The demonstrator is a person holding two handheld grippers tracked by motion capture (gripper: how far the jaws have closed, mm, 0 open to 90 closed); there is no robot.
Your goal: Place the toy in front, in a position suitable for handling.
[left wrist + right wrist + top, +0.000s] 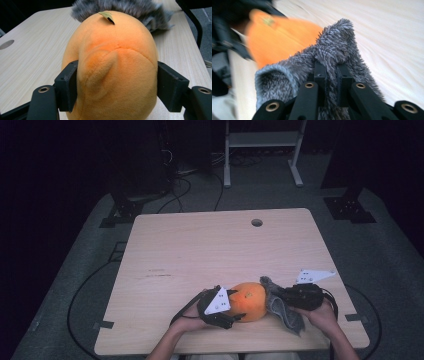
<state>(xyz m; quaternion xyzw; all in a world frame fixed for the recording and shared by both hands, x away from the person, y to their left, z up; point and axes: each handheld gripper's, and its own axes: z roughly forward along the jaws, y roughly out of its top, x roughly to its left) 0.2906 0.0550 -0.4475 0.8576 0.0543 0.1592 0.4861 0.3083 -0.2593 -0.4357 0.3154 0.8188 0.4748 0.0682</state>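
Between the two black pads of the left gripper [116, 88] sits a round, orange plush toy [112, 67], the pads pressed against its flanks so that it is clamped on both sides. Its short pile is smooth, with curved seams, a small raised flap of the same orange cloth facing the camera, and a little yellow-green tag at its far end. From the high view the left gripper [231, 312] holds the toy from the person's left, near the front edge of the pale wooden table [200, 245]. Against the toy's other side lies a shaggy grey fur cloth [281, 305], long-haired and mottled light and dark. The right gripper [331, 80] has its jaws drawn tight together on a fold of this cloth, whose tufts stand up in a peak above the pads and spill down to either side. Seen from above, the right gripper [286, 296] grips the cloth just beside the toy.
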